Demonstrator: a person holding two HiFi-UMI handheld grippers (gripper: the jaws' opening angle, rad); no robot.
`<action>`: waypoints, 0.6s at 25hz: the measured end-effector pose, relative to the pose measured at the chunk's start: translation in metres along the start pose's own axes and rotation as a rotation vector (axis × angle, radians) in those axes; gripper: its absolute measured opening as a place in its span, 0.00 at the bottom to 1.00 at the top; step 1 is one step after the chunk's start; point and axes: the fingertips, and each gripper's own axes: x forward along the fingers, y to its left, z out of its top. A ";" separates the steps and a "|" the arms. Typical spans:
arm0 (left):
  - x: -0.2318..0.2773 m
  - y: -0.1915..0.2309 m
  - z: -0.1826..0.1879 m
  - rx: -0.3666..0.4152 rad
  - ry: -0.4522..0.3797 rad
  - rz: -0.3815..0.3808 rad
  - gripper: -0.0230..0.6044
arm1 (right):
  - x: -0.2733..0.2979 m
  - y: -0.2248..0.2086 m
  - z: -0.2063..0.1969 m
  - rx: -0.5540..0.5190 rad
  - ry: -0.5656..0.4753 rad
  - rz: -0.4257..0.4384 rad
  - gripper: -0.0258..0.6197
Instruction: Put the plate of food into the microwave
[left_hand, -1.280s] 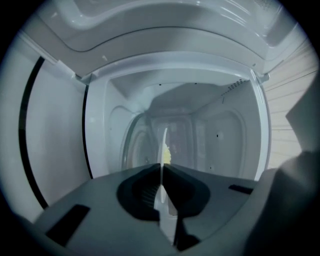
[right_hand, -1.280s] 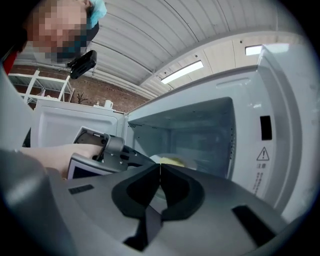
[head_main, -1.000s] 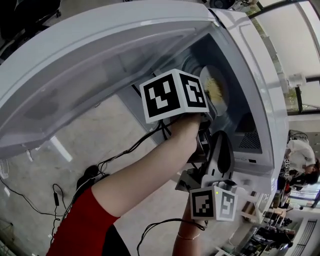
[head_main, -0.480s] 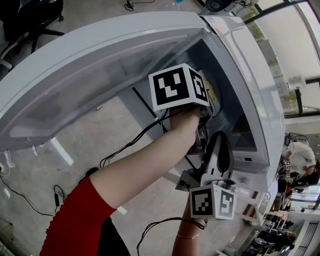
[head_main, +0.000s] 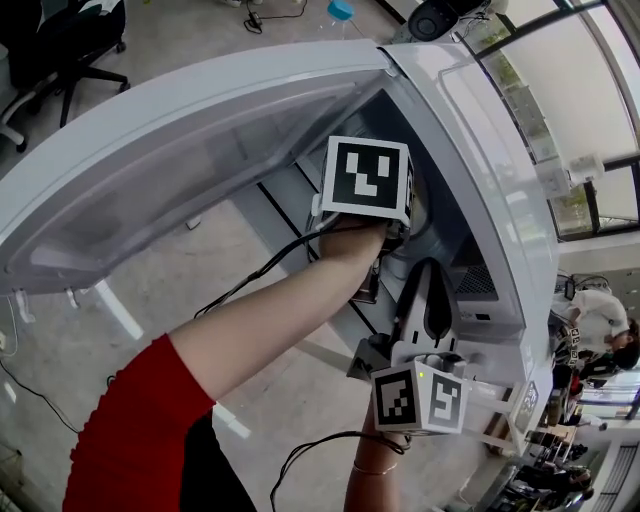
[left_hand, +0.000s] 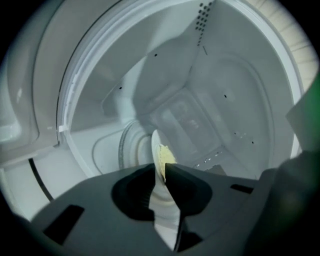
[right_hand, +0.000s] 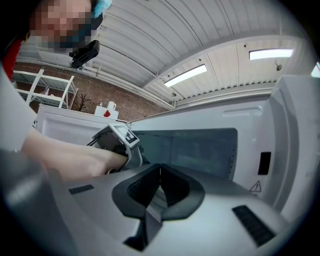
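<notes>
The white microwave (head_main: 487, 150) stands with its door (head_main: 190, 150) swung wide. My left gripper (left_hand: 159, 167) reaches into the cavity, and in the head view only its marker cube (head_main: 366, 180) shows. The white plate (left_hand: 156, 145) is seen edge-on between its jaws, with yellow food (left_hand: 164, 156) on it, over the glass turntable (left_hand: 129, 147). The jaws are opening around the plate's rim. My right gripper (head_main: 428, 268) hangs shut and empty just outside the microwave's front; in its own view the jaws (right_hand: 160, 172) meet at the tips.
Black cables (head_main: 250, 285) trail over the concrete floor below the door. An office chair (head_main: 55, 40) stands at the far left. The microwave's control panel (right_hand: 265, 165) with a warning sticker is at the right. White shelving (right_hand: 50, 90) stands behind.
The left gripper has pushed further into the cavity and its cube now faces the head camera, hiding the plate there. The right gripper has stayed in place.
</notes>
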 end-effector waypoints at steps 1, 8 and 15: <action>0.000 0.001 0.002 0.038 -0.013 0.012 0.13 | 0.000 0.000 -0.001 -0.001 0.001 0.000 0.06; -0.001 -0.001 0.001 0.247 -0.035 0.056 0.18 | 0.000 0.001 -0.002 -0.008 0.000 0.007 0.06; -0.001 0.001 0.002 0.410 -0.048 0.118 0.21 | 0.002 0.003 -0.003 -0.009 -0.002 0.014 0.06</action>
